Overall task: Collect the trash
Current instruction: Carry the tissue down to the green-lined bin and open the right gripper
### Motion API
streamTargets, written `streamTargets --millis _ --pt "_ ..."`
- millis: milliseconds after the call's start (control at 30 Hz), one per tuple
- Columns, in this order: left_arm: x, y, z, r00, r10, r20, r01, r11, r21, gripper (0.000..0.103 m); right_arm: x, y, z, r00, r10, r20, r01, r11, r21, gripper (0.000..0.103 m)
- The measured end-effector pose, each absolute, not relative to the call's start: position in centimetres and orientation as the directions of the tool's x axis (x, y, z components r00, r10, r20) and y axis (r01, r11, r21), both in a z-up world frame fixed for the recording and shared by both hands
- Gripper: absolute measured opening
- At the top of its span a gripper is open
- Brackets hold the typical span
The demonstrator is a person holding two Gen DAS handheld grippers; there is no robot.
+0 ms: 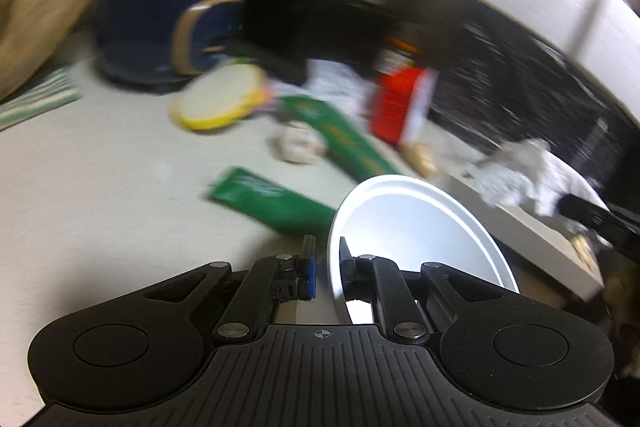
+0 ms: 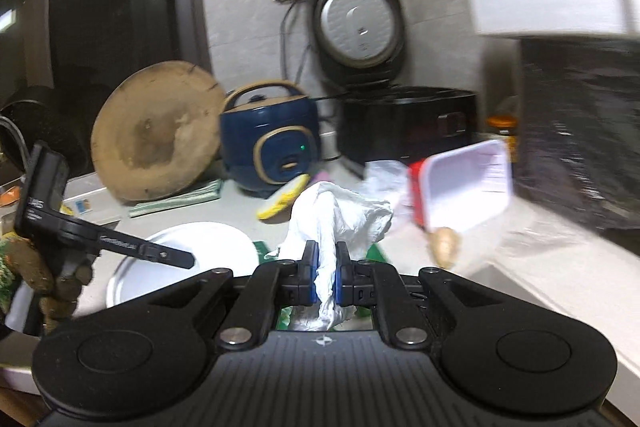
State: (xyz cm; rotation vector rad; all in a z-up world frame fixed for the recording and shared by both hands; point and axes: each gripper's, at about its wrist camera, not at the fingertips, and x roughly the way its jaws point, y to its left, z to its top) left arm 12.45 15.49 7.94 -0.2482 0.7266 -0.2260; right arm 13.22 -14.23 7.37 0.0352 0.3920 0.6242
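The left gripper [image 1: 326, 267] pinches the rim of a white plate [image 1: 408, 227] above the counter [image 1: 100, 187], where green wrappers [image 1: 272, 197], a red container [image 1: 400, 103] and a blue cooker [image 1: 160, 27] lie blurred.

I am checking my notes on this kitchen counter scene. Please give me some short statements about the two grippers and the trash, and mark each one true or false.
1. The right gripper is shut on a crumpled white tissue. True.
2. The left gripper holds a green wrapper. False: it grips the rim of a white plate; the green wrapper lies on the counter.
3. The lid of the black rice cooker is closed. False: it stands open.
4. A round wooden board leans left of the blue rice cooker. True.
5. The red and white tray stands upright. False: it is tipped over.
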Motion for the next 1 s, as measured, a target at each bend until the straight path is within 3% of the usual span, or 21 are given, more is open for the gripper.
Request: streamTargets --millis 200,600,833,1000 --pt "12.6 7.9 7.3 0.644 -0.385 -0.661 0.265 0.923 -0.279 0.012 11.5 -19.3 5.7 0.79 0.493 -0.365 -0.47 0.869 0.158 0.008" --pt "12.0 -2.1 0.2 0.551 -0.378 -0.744 0.332 0.917 -0.22 0.012 8.9 -26.3 -0.8 0.827 0.368 -0.426 -0.322 0.93 0.178 0.008" --pt "13.1 -4.9 -12.7 0.49 -0.362 -0.793 0.225 0.931 -0.287 0.012 8.3 -29.2 -7.5 0.806 0.303 -0.508 -0.211 0.95 0.231 0.008" --pt "16.4 -4.6 -24.1 0.409 -0.224 -0.885 0.049 0.973 -0.224 0.012 7.4 -31.7 -11.5 0.778 0.261 -0.572 -0.132 0.957 0.257 0.008"
